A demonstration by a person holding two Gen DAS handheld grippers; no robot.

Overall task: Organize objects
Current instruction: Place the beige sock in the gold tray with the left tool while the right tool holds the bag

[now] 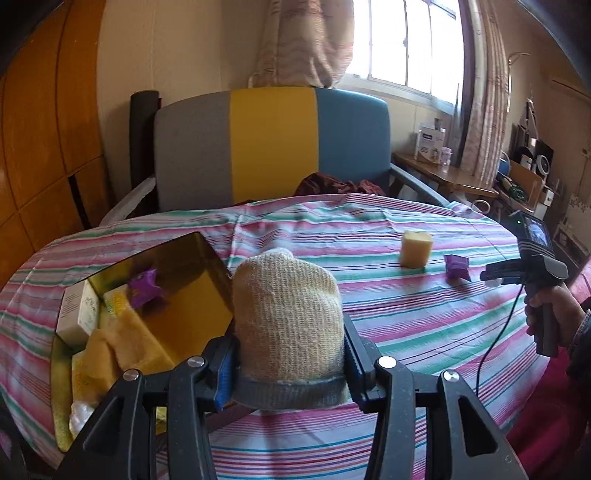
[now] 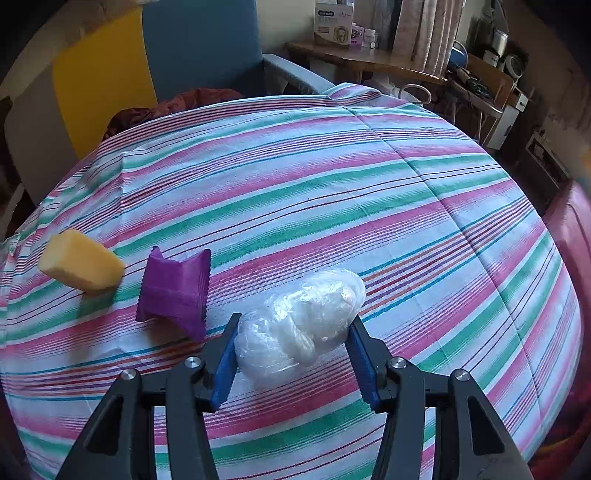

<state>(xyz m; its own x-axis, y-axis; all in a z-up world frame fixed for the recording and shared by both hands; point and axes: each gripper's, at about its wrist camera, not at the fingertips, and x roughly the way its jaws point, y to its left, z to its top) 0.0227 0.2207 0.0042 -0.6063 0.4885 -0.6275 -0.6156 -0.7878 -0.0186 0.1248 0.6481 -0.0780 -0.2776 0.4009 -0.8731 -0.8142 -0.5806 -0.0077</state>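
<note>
Left gripper [image 1: 290,363] fingers are clamped on a knitted beige glove [image 1: 286,314], held up beside the gold box [image 1: 177,291] on the striped counter [image 2: 332,177]. Right gripper [image 2: 291,354] is squeezing a clear plastic bundle [image 2: 301,325]. Further out sit a purple packet [image 2: 175,291] and a yellow sponge [image 2: 81,260]

The knitted glove [image 1: 286,321] hides the tabletop [image 1: 406,325] behind it at 12 o'clock. The gold box [image 1: 177,291] is cut off at its 7 o'clock corner by the left hand-held gripper [image 1: 290,365]. Print on the carton [image 2: 332,24] is too small to read.
</note>
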